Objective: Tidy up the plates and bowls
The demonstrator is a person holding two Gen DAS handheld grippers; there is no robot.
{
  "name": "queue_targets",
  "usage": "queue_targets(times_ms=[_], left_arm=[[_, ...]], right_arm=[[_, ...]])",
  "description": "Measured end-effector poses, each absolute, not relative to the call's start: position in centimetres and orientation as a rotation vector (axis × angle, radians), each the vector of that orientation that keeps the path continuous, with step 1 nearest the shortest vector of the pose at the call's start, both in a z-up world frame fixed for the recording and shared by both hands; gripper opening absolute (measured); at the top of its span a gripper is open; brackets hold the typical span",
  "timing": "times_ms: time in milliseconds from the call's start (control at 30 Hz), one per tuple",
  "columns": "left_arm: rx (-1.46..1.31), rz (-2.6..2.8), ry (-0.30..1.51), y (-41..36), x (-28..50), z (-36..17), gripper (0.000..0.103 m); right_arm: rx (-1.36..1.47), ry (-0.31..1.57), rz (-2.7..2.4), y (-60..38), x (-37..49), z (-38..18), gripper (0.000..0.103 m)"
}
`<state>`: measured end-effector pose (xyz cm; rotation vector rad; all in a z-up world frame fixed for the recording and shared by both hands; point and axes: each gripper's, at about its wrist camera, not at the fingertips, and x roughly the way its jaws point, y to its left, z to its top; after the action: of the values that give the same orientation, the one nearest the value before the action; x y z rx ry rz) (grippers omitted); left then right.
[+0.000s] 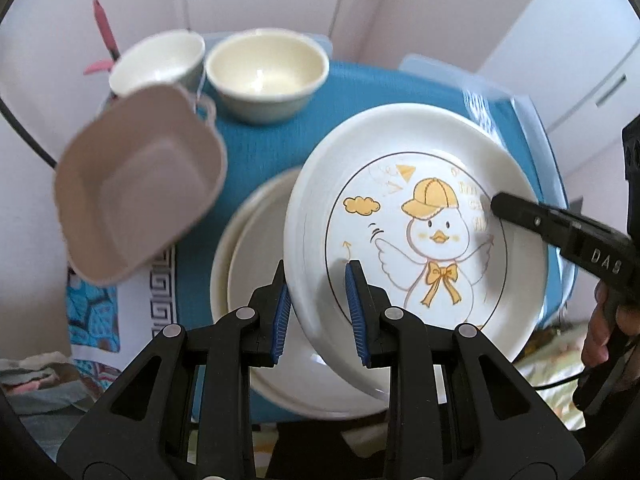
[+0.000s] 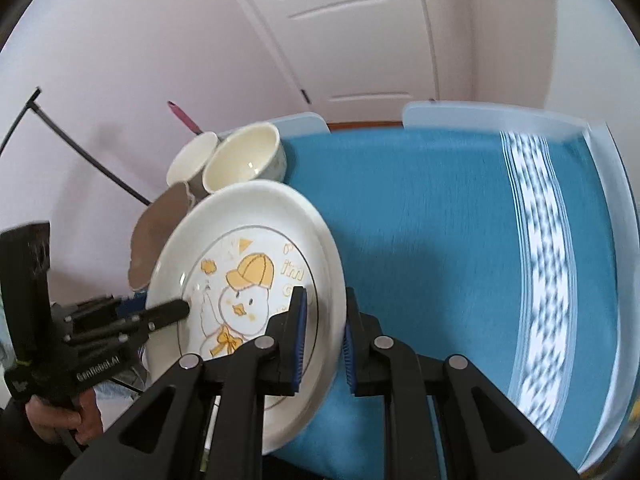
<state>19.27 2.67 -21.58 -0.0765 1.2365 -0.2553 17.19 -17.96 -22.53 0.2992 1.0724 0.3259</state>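
- Duck plate [image 1: 420, 216] lifted and tilted over the blue cloth [image 1: 360, 88], held from both sides.
- Left gripper [image 1: 320, 304] pinching the plate's near rim; right gripper [image 2: 324, 340] pinching the opposite rim.
- Plain plates [image 1: 248, 280] stacked beneath, mostly hidden by the duck plate; count unclear.
- Cream bowl [image 1: 266, 72] and a second bowl [image 1: 158, 64] at the counter's far edge, touching or just beside each other, hard to tell.
- Pinkish square dish [image 1: 136, 196] blurred, partly covering the second bowl; what supports it unclear.
- Lettering on the plate partly hidden by the right gripper's finger, unreadable.
- Hand [image 2: 68, 416] cut off at the frame edge.
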Motion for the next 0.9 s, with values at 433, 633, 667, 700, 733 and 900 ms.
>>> queue_targets(times_ms=[433,633,667,700,733,900], left_arm=[[0.005,-0.270,1.297,2.0,18.0,-25.8,0.024],[0.055,-0.242,1.289,1.0,18.5,-25.9,0.024],[0.070,-0.233,1.286,0.7,18.5,-25.8,0.024],[0.085,-0.224,1.282,0.5,18.6,-25.8,0.024],[0.093,-0.219,1.279,0.4,18.4,-25.8,0.024],[0.188,-0.174,1.246,-0.5,18.2,-25.7,0.024]], right_arm=[[0.246,1.118,0.240,-15.6,14.9,-24.8,0.015],[0.219,1.130,0.239,-15.4,15.0,-25.6,0.015],[0.215,1.132,0.239,-15.3,15.0,-25.6,0.015],[0.208,1.133,0.242,-15.4,15.0,-25.6,0.015],[0.199,1.132,0.245,-15.3,15.0,-25.6,0.015],[0.171,1.134,0.246,-14.9,15.2,-25.5,0.015]])
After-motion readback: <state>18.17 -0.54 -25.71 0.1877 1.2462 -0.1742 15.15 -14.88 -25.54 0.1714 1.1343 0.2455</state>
